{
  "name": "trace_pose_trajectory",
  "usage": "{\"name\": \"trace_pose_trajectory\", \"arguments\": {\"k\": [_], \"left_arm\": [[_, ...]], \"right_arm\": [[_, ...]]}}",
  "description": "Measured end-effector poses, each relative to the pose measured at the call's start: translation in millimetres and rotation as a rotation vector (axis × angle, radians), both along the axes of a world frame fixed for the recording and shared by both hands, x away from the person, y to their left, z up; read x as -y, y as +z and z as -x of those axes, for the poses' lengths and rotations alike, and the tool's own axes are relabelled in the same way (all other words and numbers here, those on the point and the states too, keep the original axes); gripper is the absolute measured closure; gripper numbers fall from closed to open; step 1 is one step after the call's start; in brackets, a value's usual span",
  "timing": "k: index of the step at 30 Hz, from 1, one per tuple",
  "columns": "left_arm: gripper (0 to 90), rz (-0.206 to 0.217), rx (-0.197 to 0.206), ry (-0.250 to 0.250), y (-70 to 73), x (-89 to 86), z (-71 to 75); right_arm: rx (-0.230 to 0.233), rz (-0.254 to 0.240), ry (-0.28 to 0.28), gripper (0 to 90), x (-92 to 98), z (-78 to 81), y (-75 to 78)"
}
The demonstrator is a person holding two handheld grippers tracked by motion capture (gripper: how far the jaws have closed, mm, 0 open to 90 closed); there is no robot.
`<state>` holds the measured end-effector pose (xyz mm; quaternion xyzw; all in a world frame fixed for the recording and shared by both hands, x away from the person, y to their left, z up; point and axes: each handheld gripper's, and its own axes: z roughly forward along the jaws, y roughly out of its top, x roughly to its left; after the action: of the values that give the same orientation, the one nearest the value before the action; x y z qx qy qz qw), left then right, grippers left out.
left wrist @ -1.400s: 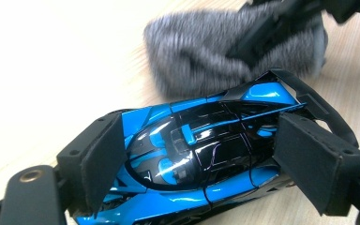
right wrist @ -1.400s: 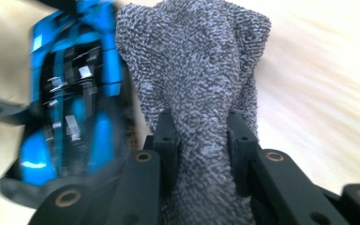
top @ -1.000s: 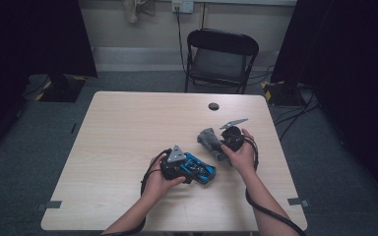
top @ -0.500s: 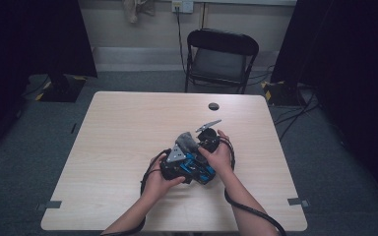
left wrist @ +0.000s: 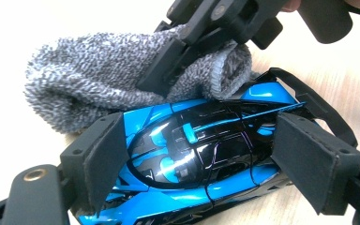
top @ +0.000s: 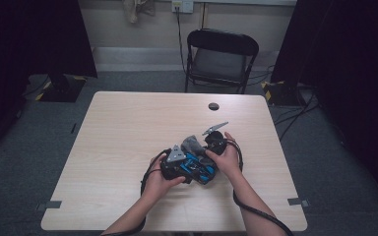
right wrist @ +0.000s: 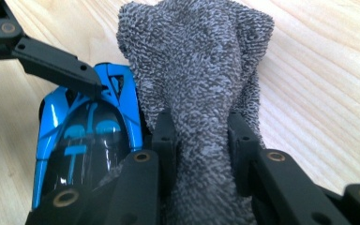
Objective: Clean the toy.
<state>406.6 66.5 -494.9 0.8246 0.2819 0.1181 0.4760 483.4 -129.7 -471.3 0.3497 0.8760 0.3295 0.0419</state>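
You are clamping the glossy blue-and-black toy race car (left wrist: 201, 154) across its width in your left gripper (left wrist: 206, 159), near the front middle of the pale wooden table (top: 128, 128). Your right gripper (right wrist: 201, 140) is pinching a bunched grey terry cloth (right wrist: 201, 70), touching the car's side; the car's long axis is lying across the cloth's path.
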Motion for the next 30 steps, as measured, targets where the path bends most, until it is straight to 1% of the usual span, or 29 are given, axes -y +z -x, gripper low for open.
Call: {"name": "trace_pose_trajectory", "arguments": {"k": [4,9,15,16,24,30], "left_arm": [[18.0,0.0,0.002,0.001,-0.1,0.1,0.2],[18.0,0.001,0.001,0.002,-0.3,0.0,0.4],[18.0,0.0,0.003,0.001,-0.3,0.0,0.2],[18.0,0.0,0.004,0.002,-0.2,0.0,0.3],[18.0,0.002,0.004,0.001,-0.5,-0.1,0.6],[18.1,0.004,0.005,0.002,-0.8,0.0,1.0]], "right_arm": [[0.002,-0.001,0.006,71.1,3.9,1.6,-0.2],[-0.001,-0.003,0.022,71.0,15.3,5.3,-0.7],[0.001,0.01,0.017,71.0,25.3,9.9,-0.1],[0.001,0.007,0.009,71.0,29.1,12.4,-0.2],[0.005,0.002,-0.006,71.0,41.7,23.8,-1.2],[0.013,0.024,-0.006,71.0,52.2,35.2,0.8]]}}
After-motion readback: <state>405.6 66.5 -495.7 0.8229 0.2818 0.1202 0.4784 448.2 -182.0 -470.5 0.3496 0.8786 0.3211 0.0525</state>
